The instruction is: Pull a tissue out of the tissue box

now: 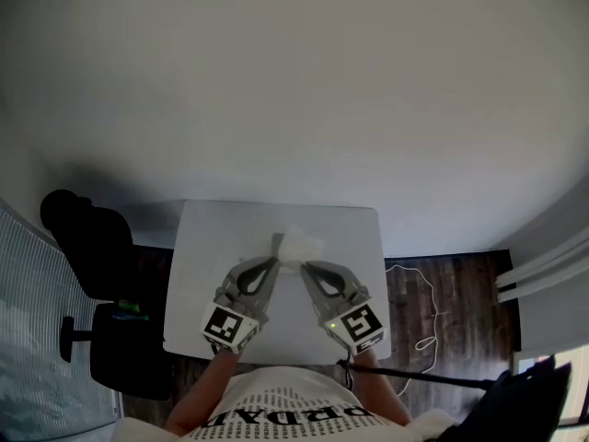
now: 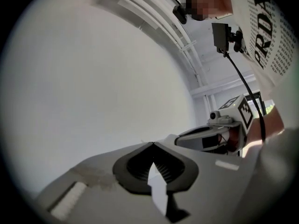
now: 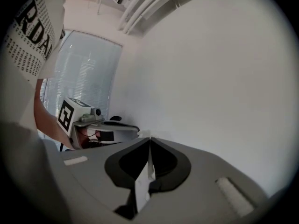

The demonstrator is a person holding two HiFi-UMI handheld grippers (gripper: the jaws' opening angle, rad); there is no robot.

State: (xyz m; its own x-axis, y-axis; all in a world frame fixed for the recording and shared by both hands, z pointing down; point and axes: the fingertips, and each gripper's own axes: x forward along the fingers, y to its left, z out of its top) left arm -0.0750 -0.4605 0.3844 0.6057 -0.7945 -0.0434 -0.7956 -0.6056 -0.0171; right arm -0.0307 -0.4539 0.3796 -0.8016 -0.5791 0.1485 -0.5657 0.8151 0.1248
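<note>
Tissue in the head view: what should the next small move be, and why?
Probably lower the tissue toward the table: the left hand-held gripper and the right hand-held gripper both clamp it, bunched between them over the table, with no box in view.

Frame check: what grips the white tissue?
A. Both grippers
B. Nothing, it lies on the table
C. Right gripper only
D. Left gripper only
A: the left gripper and the right gripper are each shut on a strip of the tissue, which bunches between them over the table.
</note>
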